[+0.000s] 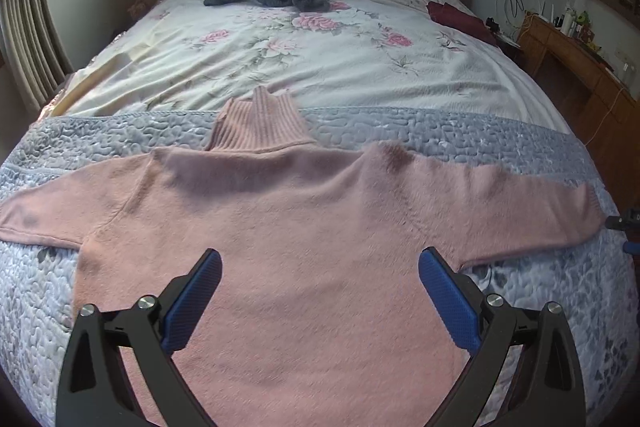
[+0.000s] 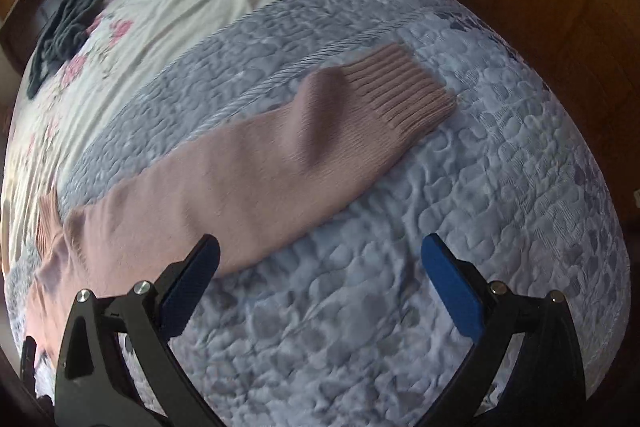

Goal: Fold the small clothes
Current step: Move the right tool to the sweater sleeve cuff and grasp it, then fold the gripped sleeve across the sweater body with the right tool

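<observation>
1. The bed [image 1: 360, 75] fills both views, a grey quilt [image 2: 440, 267] across its near end.
2. The pink sweater [image 1: 304, 227] lies flat on the quilt, filling the lower centre, both sleeves out.
3. Its right sleeve [image 2: 260, 167] runs to a ribbed cuff [image 2: 400, 95], upper right; a loose pinch there could drag and bunch it.
4. The left gripper [image 1: 320, 263] and right gripper [image 2: 320, 251] hang wide apart, holding nothing.

No legible text anywhere (labels included)
</observation>
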`<control>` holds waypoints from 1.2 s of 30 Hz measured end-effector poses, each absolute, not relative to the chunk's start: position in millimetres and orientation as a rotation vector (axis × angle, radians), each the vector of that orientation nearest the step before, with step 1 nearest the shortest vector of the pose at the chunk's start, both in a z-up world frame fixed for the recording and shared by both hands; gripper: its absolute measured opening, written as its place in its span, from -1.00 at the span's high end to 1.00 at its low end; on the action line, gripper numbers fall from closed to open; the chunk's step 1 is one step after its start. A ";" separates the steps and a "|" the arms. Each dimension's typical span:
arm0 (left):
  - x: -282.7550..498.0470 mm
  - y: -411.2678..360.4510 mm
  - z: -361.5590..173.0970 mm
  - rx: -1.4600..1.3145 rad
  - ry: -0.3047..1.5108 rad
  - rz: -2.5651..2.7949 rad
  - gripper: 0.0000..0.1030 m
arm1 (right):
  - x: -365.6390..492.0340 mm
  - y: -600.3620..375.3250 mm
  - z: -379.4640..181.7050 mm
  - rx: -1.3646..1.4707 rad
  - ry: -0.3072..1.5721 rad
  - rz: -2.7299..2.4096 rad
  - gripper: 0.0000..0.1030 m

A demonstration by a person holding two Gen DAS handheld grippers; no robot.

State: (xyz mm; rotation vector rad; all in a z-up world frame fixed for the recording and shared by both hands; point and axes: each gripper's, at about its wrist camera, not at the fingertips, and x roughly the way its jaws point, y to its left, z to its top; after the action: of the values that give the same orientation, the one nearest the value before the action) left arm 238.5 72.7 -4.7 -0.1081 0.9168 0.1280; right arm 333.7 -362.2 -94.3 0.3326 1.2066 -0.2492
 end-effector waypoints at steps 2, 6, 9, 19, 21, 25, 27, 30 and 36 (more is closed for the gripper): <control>255.3 62.7 -10.7 -0.086 0.919 0.131 -0.92 | 348.6 -385.3 -108.1 0.330 1.221 -0.299 -0.94; 278.4 57.6 -25.8 -0.059 0.938 0.131 -0.92 | 368.7 -422.8 -132.9 0.396 1.228 -0.306 -0.93; 289.0 61.0 -37.4 -0.053 0.954 0.151 -0.92 | 376.0 -438.7 -149.7 0.470 1.230 -0.290 -0.92; 296.8 77.8 -61.5 -0.056 0.993 0.186 -0.92 | 389.1 -439.4 -146.0 0.454 1.168 -0.282 0.38; 294.3 81.6 -62.9 -0.057 0.996 0.184 -0.92 | 392.6 -439.3 -139.1 0.485 1.149 -0.229 0.73; 286.6 94.8 -62.2 -0.052 0.994 0.191 -0.92 | 376.5 -444.5 -110.1 0.473 1.068 -0.226 0.74; 280.7 102.7 -60.7 -0.055 0.985 0.198 -0.92 | 369.7 -454.5 -113.1 0.491 1.099 -0.281 0.74; 275.2 113.1 -62.3 -0.069 0.992 0.208 -0.92 | 364.9 -454.9 -142.3 0.482 1.217 -0.339 0.74; 269.4 133.5 -62.5 -0.100 1.013 0.216 -0.92 | 360.3 -432.8 -117.2 0.455 1.090 -0.312 0.74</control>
State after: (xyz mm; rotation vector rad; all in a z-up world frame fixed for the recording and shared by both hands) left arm 269.4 133.5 -62.5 -0.0996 1.0127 0.2165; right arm 360.3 -432.8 -117.2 0.4549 1.0903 -0.3120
